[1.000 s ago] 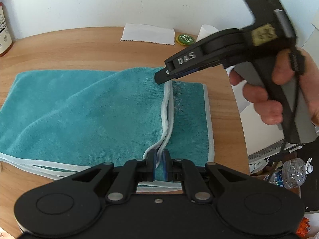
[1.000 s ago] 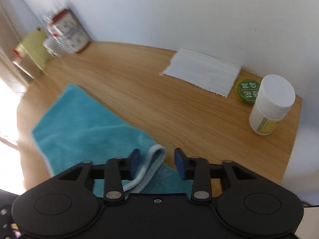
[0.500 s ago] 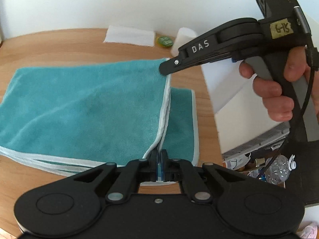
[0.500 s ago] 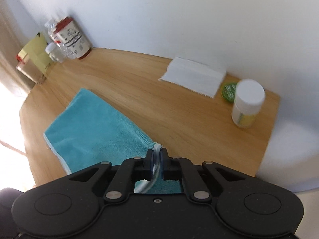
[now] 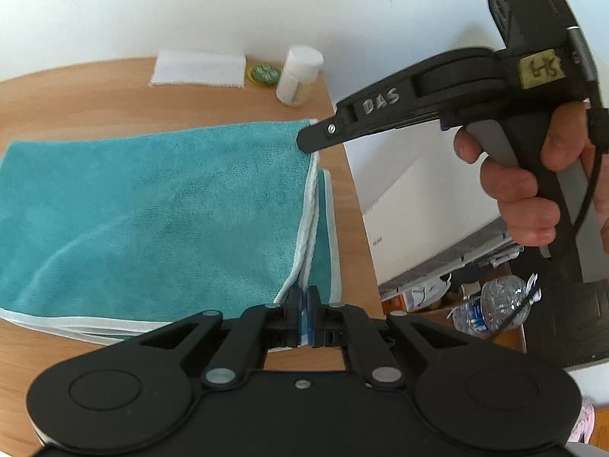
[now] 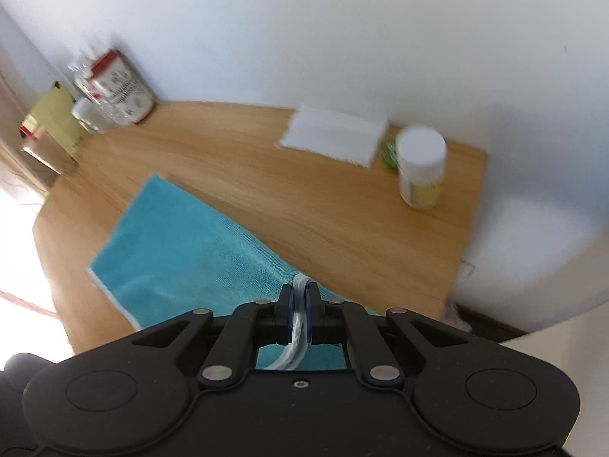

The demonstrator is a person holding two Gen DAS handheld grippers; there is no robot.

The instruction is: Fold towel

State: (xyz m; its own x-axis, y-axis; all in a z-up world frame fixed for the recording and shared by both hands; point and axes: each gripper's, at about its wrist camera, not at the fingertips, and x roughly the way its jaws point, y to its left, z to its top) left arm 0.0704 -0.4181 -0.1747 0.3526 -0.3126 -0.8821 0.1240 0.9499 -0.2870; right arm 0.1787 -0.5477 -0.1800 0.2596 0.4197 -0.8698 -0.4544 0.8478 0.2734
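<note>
A teal towel [image 5: 152,205] with a pale hem lies on the wooden table [image 5: 76,91], its top layer drawn over toward the right edge. My left gripper [image 5: 303,301] is shut on the near right corner of that layer. In the left wrist view my right gripper [image 5: 310,141] pinches the far right corner, held by a hand [image 5: 525,198]. In the right wrist view the right gripper [image 6: 300,297] is shut on the white hem of the towel [image 6: 182,251]. The two held corners sit just inside the lower layer's right edge.
A folded white cloth [image 5: 198,68], a green lid [image 5: 264,73] and a white bottle [image 5: 298,74] stand at the far right of the table. Jars and a yellow box [image 6: 49,122] stand at the far left. Beyond the table's right edge are a white box and a plastic bottle [image 5: 495,304].
The right gripper closed on the far corner. Both grippers carried the top layer to the right, so less of the lower layer shows.
</note>
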